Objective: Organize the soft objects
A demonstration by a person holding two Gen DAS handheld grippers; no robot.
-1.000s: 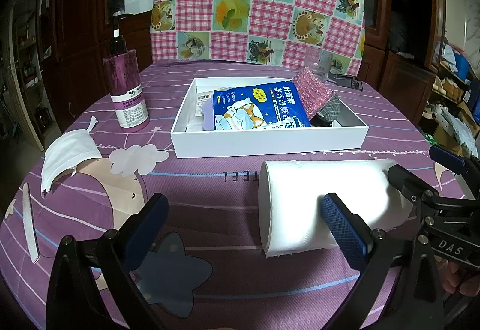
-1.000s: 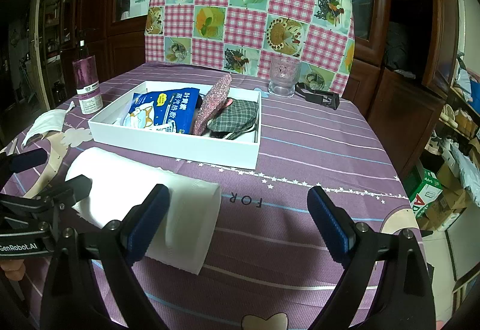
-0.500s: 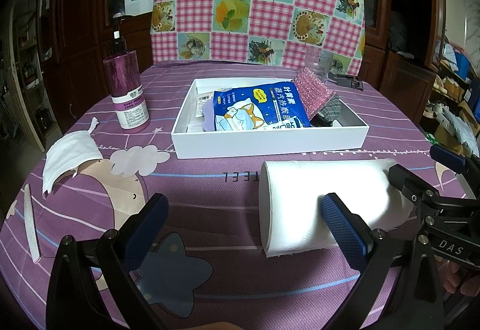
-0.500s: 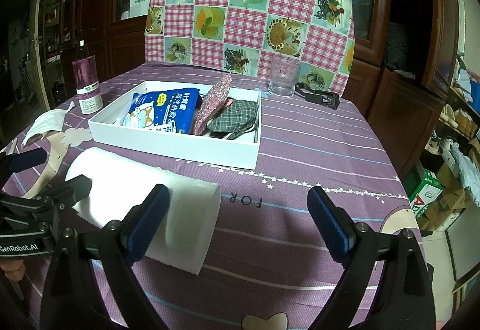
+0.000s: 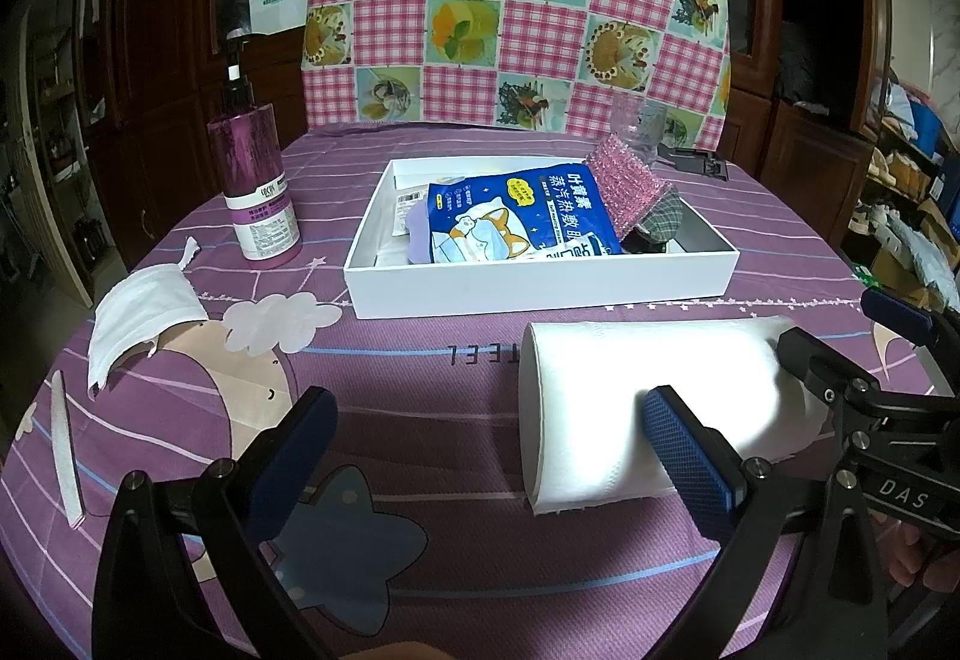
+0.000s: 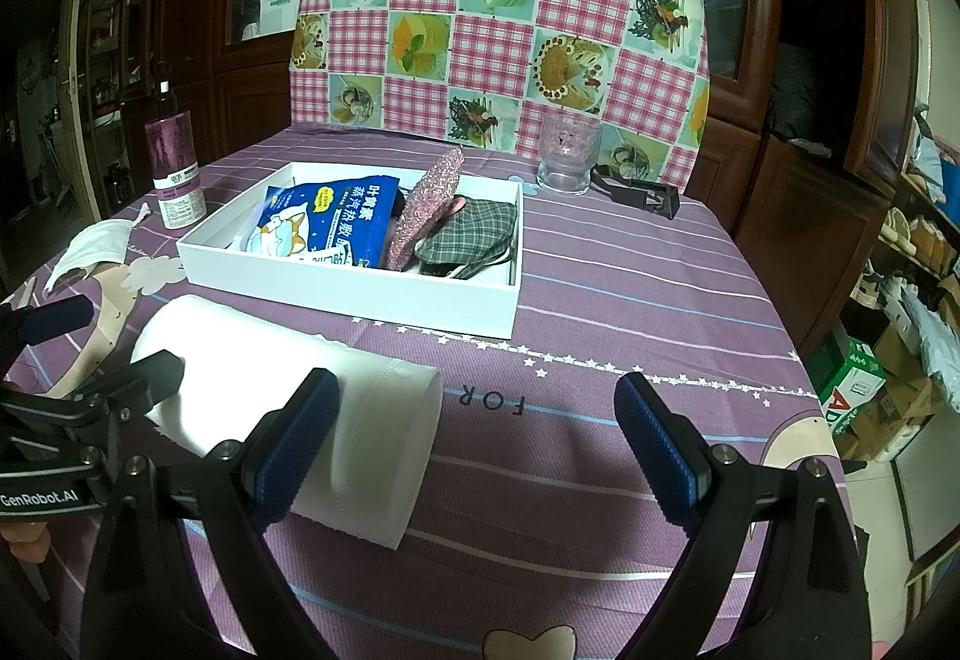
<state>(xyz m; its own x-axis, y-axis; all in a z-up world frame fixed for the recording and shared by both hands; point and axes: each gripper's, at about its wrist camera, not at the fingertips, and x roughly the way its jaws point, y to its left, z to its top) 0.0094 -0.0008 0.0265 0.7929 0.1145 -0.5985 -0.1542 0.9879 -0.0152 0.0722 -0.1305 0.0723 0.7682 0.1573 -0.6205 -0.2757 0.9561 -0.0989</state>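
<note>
A white paper roll (image 5: 648,390) (image 6: 336,408) lies on its side on the purple tablecloth, in front of a white box (image 5: 540,288) (image 6: 360,288). The box holds a blue pouch (image 5: 516,222) (image 6: 324,222), a pink glittery piece (image 5: 624,180) (image 6: 423,210) and a plaid cloth (image 5: 660,222) (image 6: 474,234). A white face mask (image 5: 144,312) (image 6: 90,249) lies at the left. My left gripper (image 5: 489,450) is open, its right finger in front of the roll. My right gripper (image 6: 477,435) is open, its left finger in front of the roll's end.
A purple pump bottle (image 5: 255,180) (image 6: 174,168) stands left of the box. A clear glass (image 6: 567,156) and a black clip (image 6: 639,192) sit behind the box. A white strip (image 5: 66,444) lies near the left edge. Dark cabinets surround the table.
</note>
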